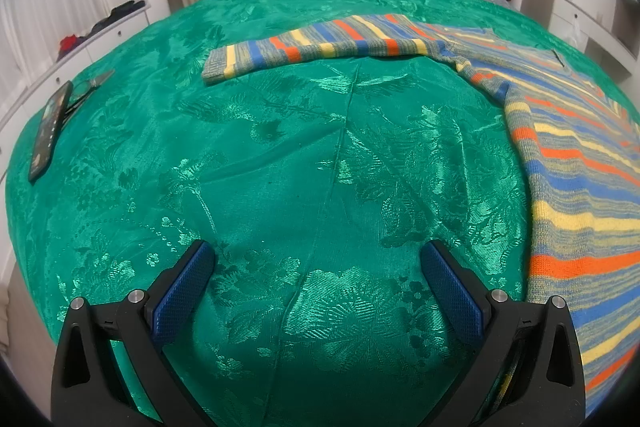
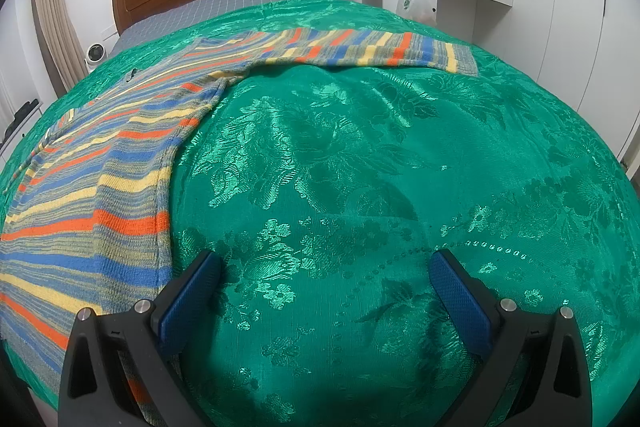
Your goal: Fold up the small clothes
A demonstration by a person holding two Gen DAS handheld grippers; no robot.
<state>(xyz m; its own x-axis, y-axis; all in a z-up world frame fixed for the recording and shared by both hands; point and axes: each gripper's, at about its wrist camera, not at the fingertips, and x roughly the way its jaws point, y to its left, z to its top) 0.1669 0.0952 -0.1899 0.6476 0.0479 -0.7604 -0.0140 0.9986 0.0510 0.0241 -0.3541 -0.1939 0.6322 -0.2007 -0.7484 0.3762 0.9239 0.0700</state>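
- Left wrist view: the left gripper (image 1: 318, 253) hangs spread and empty over the green bedspread (image 1: 280, 167); the striped sweater (image 1: 580, 179) lies flat to its right, one sleeve (image 1: 320, 49) stretched out across the bed. A phone (image 1: 50, 131) rests near the edge.
- Right wrist view: the right gripper (image 2: 325, 263) is likewise spread, holding nothing; the sweater's body (image 2: 100, 195) lies to its left, the other sleeve (image 2: 372, 51) extended. No fold looks made; all folding appears left to do.
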